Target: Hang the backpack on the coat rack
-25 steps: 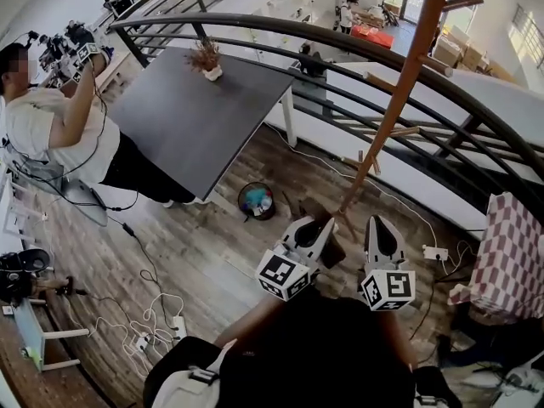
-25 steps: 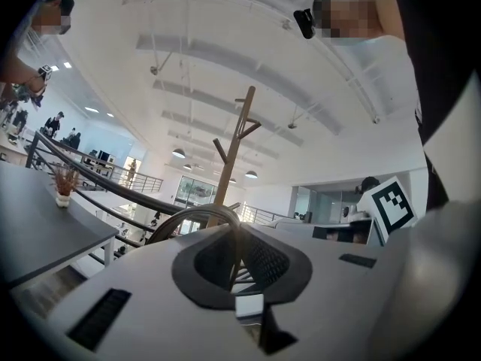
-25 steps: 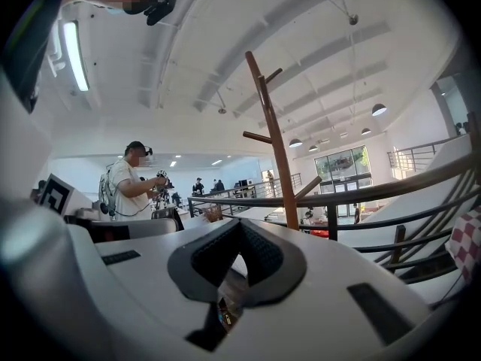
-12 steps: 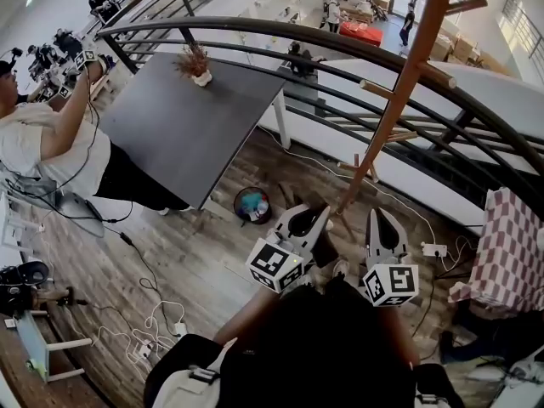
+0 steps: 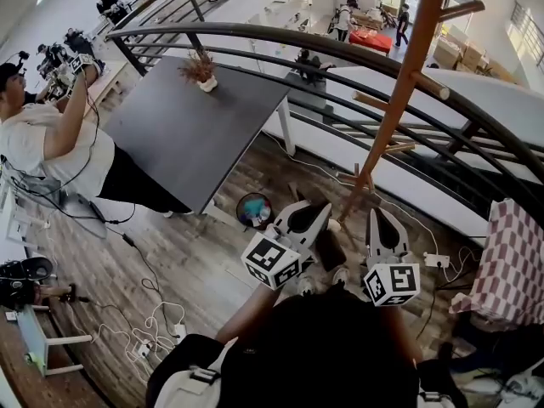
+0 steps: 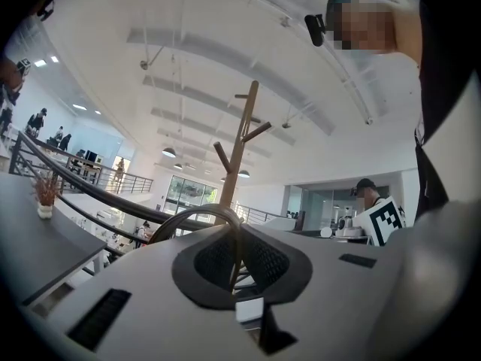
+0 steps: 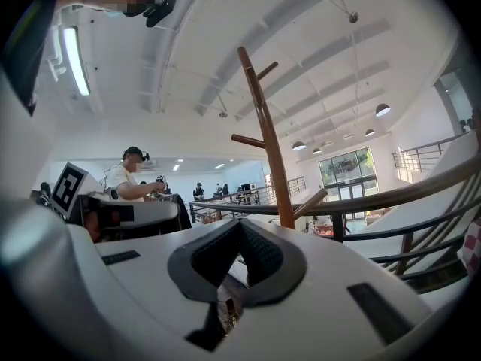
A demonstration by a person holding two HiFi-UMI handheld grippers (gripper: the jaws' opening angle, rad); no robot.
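Both have edged nearer the coat rack (image 5: 401, 100) since a second ago. The left hand-held gripper (image 5: 313, 215) is clamped on the backpack's (image 5: 327, 347) top loop (image 6: 188, 220), and the right hand-held gripper (image 5: 380, 219) pinches its fabric. The backpack hangs beneath them, lifted but unhung — hooking it over a peg (image 5: 461, 8) remains, I judge.

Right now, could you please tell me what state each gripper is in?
Left gripper: shut on the backpack's dark loop.
Right gripper: shut, with backpack material caught low between its jaws.
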